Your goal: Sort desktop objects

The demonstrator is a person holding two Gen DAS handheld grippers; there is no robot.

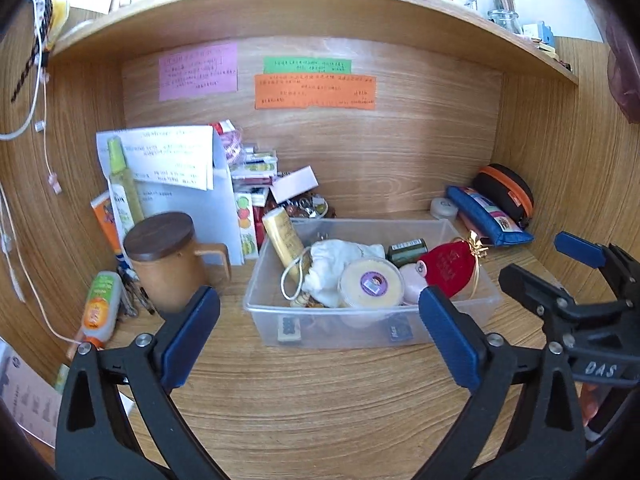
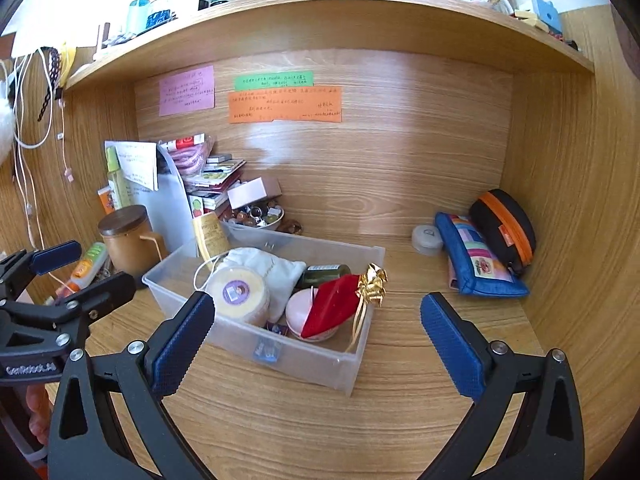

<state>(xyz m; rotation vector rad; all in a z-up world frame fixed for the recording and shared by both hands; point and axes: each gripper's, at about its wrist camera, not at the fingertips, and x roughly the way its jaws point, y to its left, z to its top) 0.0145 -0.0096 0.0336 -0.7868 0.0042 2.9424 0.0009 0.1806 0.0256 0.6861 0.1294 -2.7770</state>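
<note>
Both sets of jaws stand spread wide with nothing between them: the left gripper [image 1: 320, 336] and the right gripper [image 2: 316, 344] hover above bare wood in front of the clear plastic bin [image 1: 256, 300].

The bin sits mid-desk, at twelve o'clock from the left gripper and about eleven o'clock from the right. It already holds a good share of the small items: a white drawstring pouch [image 1: 340, 256], a round yellow tub [image 1: 370, 282], a pink round case [image 1: 412, 278], a red velvet pouch with a gold bow [image 1: 450, 264], a dark green jar [image 1: 406, 250] and a yellow tube [image 1: 284, 236] leaning in its far left corner.

Sorting looks well along but unfinished. Still loose on the desk at two o'clock of the bin are a blue patchwork pouch [image 2: 476, 260], a black case with an orange zip [image 2: 504, 228] and a small white round tin [image 2: 428, 238]. At nine to ten o'clock stand a lidded wooden mug [image 1: 168, 256], an orange-and-green bottle [image 1: 100, 304] and a stack of boxes and papers [image 1: 252, 176].
</note>
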